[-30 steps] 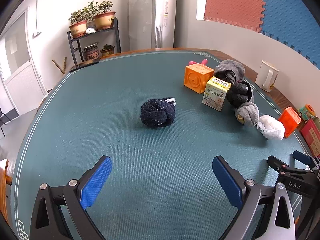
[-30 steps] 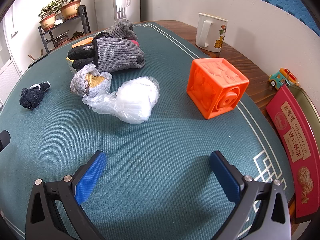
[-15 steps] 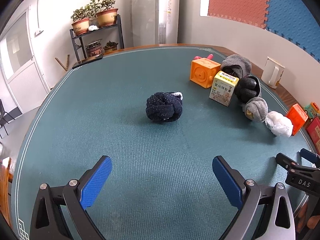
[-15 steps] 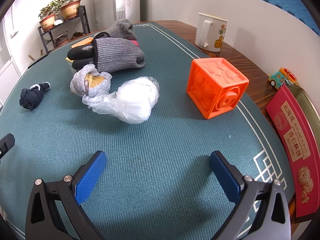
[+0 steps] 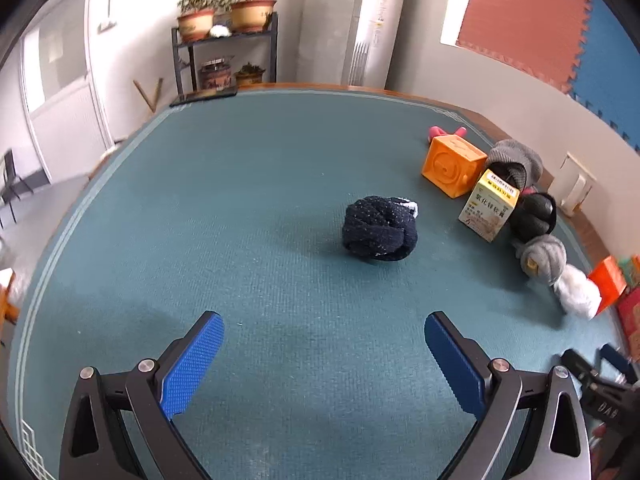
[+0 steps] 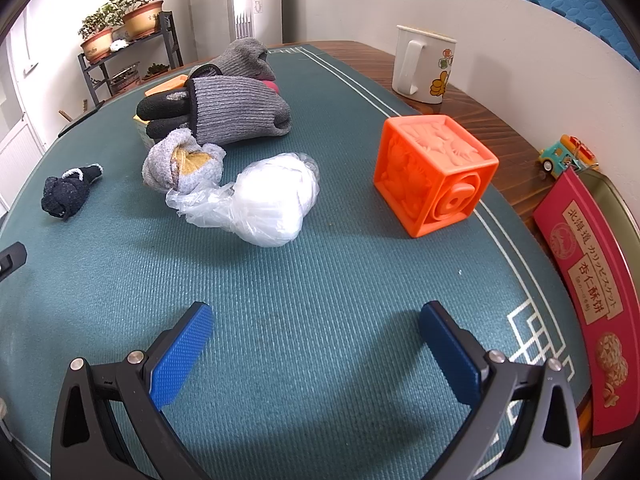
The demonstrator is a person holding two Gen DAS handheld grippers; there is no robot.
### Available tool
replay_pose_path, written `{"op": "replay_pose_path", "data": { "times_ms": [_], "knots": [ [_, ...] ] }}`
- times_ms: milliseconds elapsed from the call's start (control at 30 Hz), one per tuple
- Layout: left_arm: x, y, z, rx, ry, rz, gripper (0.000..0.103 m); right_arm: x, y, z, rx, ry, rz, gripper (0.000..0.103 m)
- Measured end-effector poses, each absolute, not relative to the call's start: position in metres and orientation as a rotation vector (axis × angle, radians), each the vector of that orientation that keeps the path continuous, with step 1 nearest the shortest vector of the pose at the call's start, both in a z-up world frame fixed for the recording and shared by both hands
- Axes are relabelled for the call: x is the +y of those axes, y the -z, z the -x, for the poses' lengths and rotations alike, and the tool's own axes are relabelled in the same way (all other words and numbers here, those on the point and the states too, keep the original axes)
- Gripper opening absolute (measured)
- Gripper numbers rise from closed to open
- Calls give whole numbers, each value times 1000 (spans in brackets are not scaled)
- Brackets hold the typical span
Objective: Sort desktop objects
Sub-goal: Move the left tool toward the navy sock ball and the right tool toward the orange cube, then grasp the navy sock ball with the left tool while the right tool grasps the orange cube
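A dark navy sock ball (image 5: 379, 229) lies mid-mat, ahead of my open, empty left gripper (image 5: 320, 344); it also shows small at the left of the right wrist view (image 6: 66, 196). My open, empty right gripper (image 6: 316, 332) hovers over the mat before a white plastic-wrapped bundle (image 6: 268, 200) and an orange embossed cube (image 6: 434, 174). Behind them lie a grey sock ball (image 6: 182, 162) and grey-black gloves (image 6: 224, 110). The left wrist view shows a yellow-orange cube (image 5: 454, 166) and a small yellow box (image 5: 490, 206).
A white mug (image 6: 422, 64) and a toy car (image 6: 566, 156) stand on the wooden table edge by the wall. A red biscuit box (image 6: 588, 280) lies at the right. The teal mat (image 5: 200, 208) covers the table. A plant shelf (image 5: 226, 40) stands far behind.
My left gripper has pulled back and turned left, so the sock ball and the row of objects sit farther right in its view. The right gripper has barely moved.
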State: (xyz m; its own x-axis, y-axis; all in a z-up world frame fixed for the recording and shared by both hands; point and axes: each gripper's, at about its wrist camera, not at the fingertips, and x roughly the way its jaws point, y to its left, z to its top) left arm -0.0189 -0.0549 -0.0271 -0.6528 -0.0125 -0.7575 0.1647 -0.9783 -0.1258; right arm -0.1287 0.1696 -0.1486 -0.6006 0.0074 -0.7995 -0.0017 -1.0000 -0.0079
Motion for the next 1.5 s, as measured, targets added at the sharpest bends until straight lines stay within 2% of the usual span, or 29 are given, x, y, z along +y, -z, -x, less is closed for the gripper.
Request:
{"op": "replay_pose_path", "data": {
  "times_ms": [167,400,633,1067,1100,1167,1233,1267,1300,1500],
  "knots": [
    [-46,20,27,244,2766,-1295,102,171,147,121,22,-2835,1396,103],
    [-30,10,47,124,2786,-1270,102,188,136,115,184,-2926,1363,103],
    [-25,13,80,71,2796,-1258,102,185,112,104,115,-3065,1117,103],
    [-35,43,109,135,2776,-1298,102,194,124,115,288,-3066,1198,103],
    [-33,44,109,125,2779,-1294,101,194,125,116,291,-3063,1207,103],
    [-30,47,111,103,2789,-1304,92,195,125,117,298,-3057,1215,103],
    [-30,51,113,112,2790,-1349,62,196,126,117,306,-3054,1216,103],
    [-31,53,114,124,2792,-1367,61,196,126,117,309,-3052,1216,103],
    [-30,52,112,110,2799,-1346,55,197,126,117,312,-3051,1219,103],
    [-22,50,103,84,2845,-1336,55,200,125,115,316,-3052,1190,103]
  ]
}}
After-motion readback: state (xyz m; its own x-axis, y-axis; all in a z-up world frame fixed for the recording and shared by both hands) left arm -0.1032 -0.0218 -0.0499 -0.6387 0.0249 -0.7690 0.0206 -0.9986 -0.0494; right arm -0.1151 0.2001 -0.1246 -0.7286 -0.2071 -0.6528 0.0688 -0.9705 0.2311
